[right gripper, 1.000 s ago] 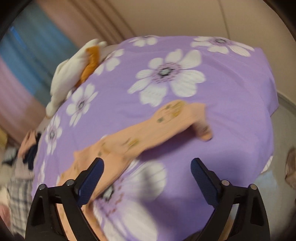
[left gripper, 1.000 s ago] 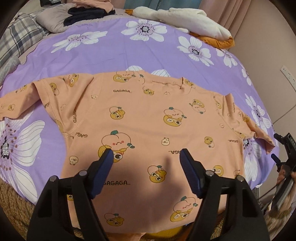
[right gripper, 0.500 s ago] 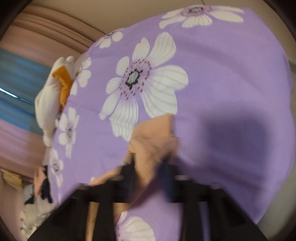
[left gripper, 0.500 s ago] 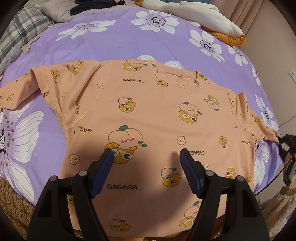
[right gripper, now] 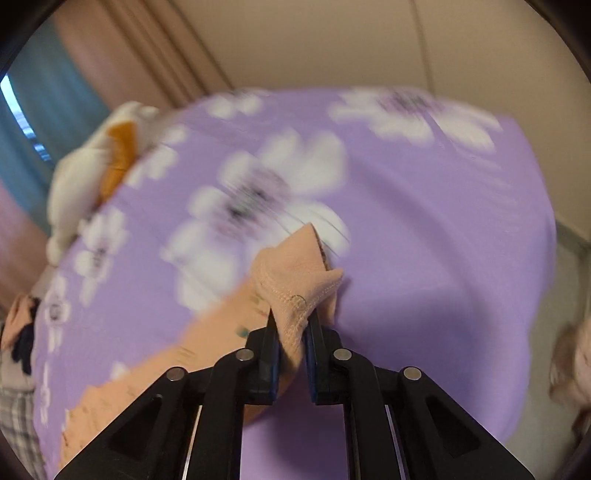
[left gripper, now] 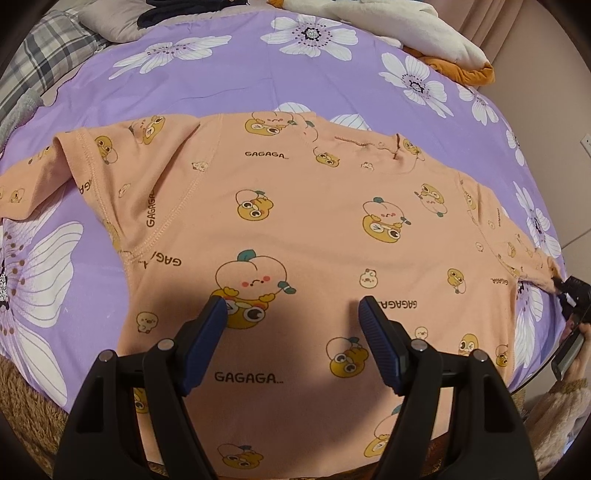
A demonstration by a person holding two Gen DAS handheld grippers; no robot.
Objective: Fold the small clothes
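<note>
Peach cartoon-print shirt lies spread flat on purple bedspread.

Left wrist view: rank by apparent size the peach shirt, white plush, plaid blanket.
1. peach shirt, largest by far.
2. white plush and plaid blanket: similar, both cut by the frame edge, unranked.

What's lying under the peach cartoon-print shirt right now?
The peach cartoon-print shirt lies flat on a purple bedsheet with white flowers, visible all around it. Whatever sits beneath its body is covered.

left wrist: steep look down over shirt | right wrist: close on sleeve hem | shared: purple bedspread
</note>
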